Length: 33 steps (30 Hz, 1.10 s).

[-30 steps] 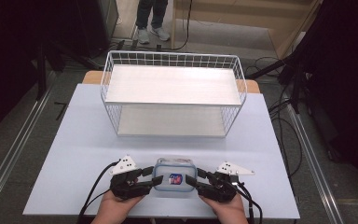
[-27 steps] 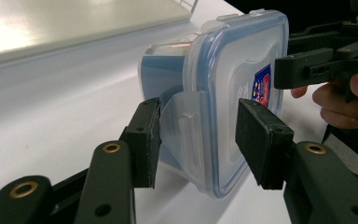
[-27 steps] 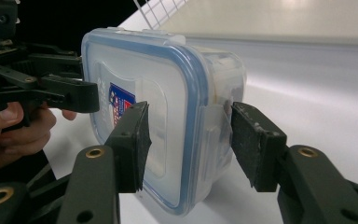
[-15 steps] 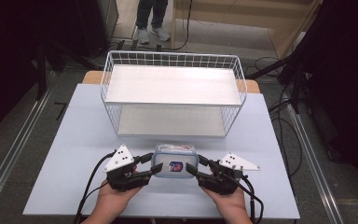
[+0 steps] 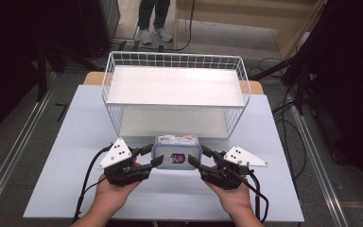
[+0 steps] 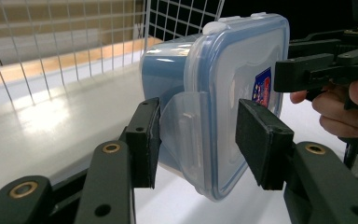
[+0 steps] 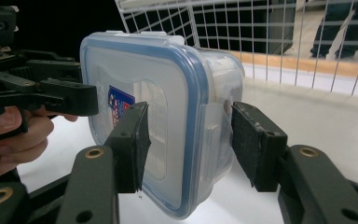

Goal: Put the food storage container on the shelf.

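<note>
White tabletop (image 5: 66, 156) is taking up most of the scene, with grey floor showing on both sides. Next biggest is the white wire basket shelf (image 5: 175, 61), sitting toward the far side of the table, with a flat white board for its upper level and another white board lower down under it. Someone is standing way off behind the table, and you're only seeing legs and shoes (image 5: 152, 19) there.

Right in front of the shelf, on the near half of the table, is the clear plastic container (image 5: 177, 151) with the blue-rimmed snap lid and a small red and blue sticker on top. It's being held between the two tools, one on each short end, and in the gripper views it's looking lifted clear of the table, tilted with the lid facing sideways toward the person.

Left gripper (image 5: 150, 156) is coming in from the left, and its pads are pressing on the container's side right over the clear lid latch, so it's gripping the box. Right gripper (image 5: 199, 157) is doing the same on the opposite end, jaws clamped across the lid rim and the latch flap there. Both hands are wrapping around the black handles at the near table edge, cables trailing down off the front
</note>
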Each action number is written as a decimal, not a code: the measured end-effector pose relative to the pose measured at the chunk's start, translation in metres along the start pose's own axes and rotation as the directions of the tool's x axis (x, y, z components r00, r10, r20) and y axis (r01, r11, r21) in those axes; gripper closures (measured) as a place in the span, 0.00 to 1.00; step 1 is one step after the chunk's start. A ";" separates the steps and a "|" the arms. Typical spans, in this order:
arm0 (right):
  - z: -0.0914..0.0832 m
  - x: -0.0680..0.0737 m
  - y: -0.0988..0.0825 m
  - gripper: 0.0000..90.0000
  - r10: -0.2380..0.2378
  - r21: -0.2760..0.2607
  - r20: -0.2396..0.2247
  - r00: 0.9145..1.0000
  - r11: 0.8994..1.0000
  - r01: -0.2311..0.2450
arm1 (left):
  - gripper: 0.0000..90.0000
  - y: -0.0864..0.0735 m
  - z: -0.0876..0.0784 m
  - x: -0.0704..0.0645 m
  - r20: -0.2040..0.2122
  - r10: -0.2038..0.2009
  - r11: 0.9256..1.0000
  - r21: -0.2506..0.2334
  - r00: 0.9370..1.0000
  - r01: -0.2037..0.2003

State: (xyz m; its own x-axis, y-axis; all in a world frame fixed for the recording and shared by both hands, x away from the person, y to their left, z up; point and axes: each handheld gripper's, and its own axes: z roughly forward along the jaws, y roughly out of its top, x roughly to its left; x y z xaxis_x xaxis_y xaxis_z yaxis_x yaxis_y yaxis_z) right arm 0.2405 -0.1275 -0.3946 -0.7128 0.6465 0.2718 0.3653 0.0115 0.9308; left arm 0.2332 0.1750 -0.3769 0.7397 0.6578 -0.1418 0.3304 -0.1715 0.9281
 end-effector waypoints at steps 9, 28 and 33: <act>-0.001 0.005 0.020 0.54 -0.031 -0.044 0.003 1.000 0.999 0.031 | 0.57 0.017 -0.006 0.002 -0.006 0.030 0.999 -0.045 1.000 -0.030; -0.004 0.009 0.064 0.54 -0.094 -0.112 0.012 0.995 0.989 0.095 | 0.57 0.062 -0.015 0.007 -0.015 0.087 0.987 -0.132 0.996 -0.088; -0.003 0.009 0.074 0.55 -0.107 -0.119 0.015 0.994 0.987 0.108 | 0.57 0.070 -0.015 0.011 -0.005 0.084 0.985 -0.153 0.996 -0.084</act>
State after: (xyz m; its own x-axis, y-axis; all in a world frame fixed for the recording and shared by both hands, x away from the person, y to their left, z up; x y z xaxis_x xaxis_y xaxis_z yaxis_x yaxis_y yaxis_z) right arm 0.2596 -0.1232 -0.3229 -0.7389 0.6527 0.1672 0.2126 -0.0097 0.9771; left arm 0.2561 0.1810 -0.3081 0.7620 0.6446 -0.0612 0.1735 -0.1122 0.9784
